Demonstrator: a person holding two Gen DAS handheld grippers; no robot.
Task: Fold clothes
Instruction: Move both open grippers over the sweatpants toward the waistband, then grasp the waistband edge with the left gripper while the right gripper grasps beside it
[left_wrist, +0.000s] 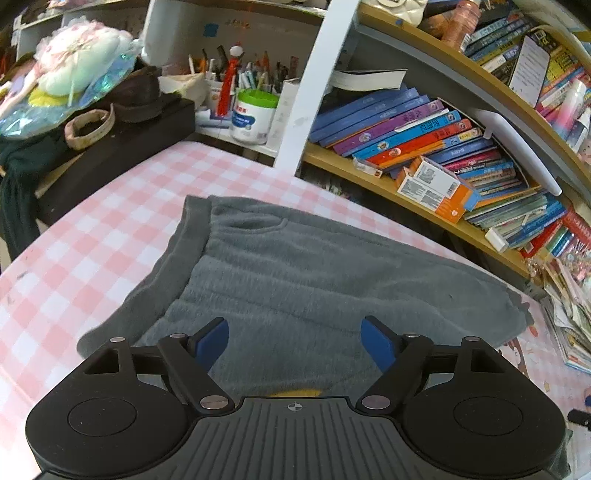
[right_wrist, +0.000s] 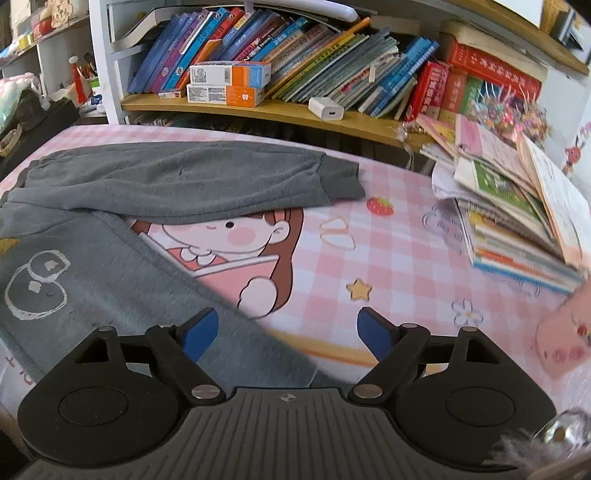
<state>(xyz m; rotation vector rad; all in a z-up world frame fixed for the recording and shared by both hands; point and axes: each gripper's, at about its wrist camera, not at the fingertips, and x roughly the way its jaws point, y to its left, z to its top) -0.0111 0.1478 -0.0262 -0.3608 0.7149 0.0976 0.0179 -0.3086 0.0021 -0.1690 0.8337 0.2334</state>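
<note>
A grey fleecy garment lies spread on the pink checked tablecloth; its ribbed band runs down its left side. My left gripper hovers open just above its near part, nothing between the blue pads. In the right wrist view the same grey garment stretches to a cuffed end at the middle. A nearer grey part with a white printed outline runs under my right gripper. That gripper is open; its left finger is over the cloth and its right finger over bare tablecloth.
Bookshelves full of books line the far edge of the table. A leaning pile of books and booklets sits at the right. A dark box with clutter and a white tub stand at the far left.
</note>
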